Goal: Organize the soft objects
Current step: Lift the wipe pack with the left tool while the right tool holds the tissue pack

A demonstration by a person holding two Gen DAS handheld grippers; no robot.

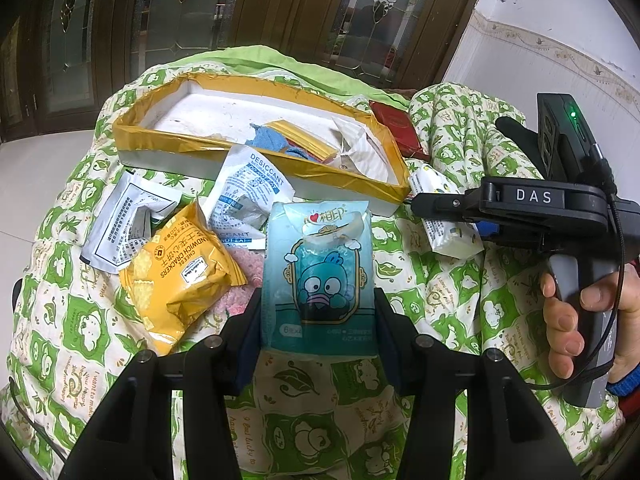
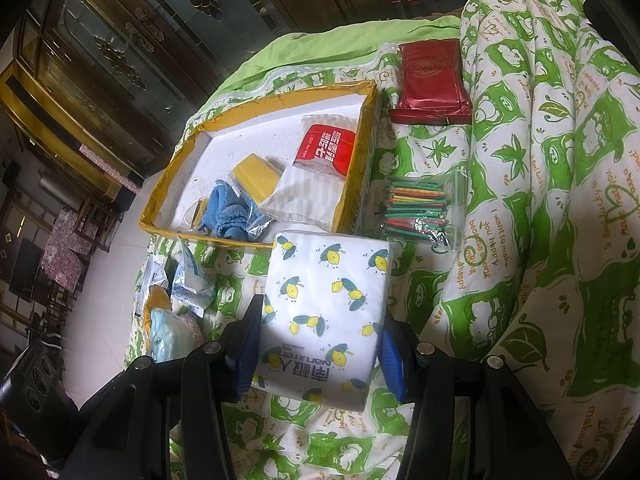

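left tool (image 1: 318, 320): part open, both pads pressed on the sides of the blue tissue pack (image 1: 319, 276); gripping it.
blue tissue pack: cartoon print, sat upright between the pads, near edge over the quilt (image 1: 80, 320); whether lifted or resting, couldn't tell.
right tool (image 2: 320, 354): part open, pads against both sides of the lemon-print tissue pack (image 2: 326, 312); gripping it.
lemon-print tissue pack: white, lay on the quilt just near of the tray's (image 2: 160, 196) near wall.
right hand (image 1: 580, 320): wrapped round the right tool's handle, seen at right in the left wrist view.
tray: yellow-taped rim, white inside, far of both packs. Held a blue cloth (image 2: 226, 212), yellow block (image 2: 256, 178), red-label sachet (image 2: 326, 150).
left pile: yellow cracker packet (image 1: 180, 272) just left of the blue pack, touching it or not unclear; desiccant sachet (image 1: 246, 192) leaned on the tray's near wall; white printed sachet (image 1: 124, 224) further left.
right of tray: bag of coloured sticks (image 2: 416, 208) on the quilt, red packet (image 2: 432, 80) far of it.
quilt: green and white print, bunched up high at right.
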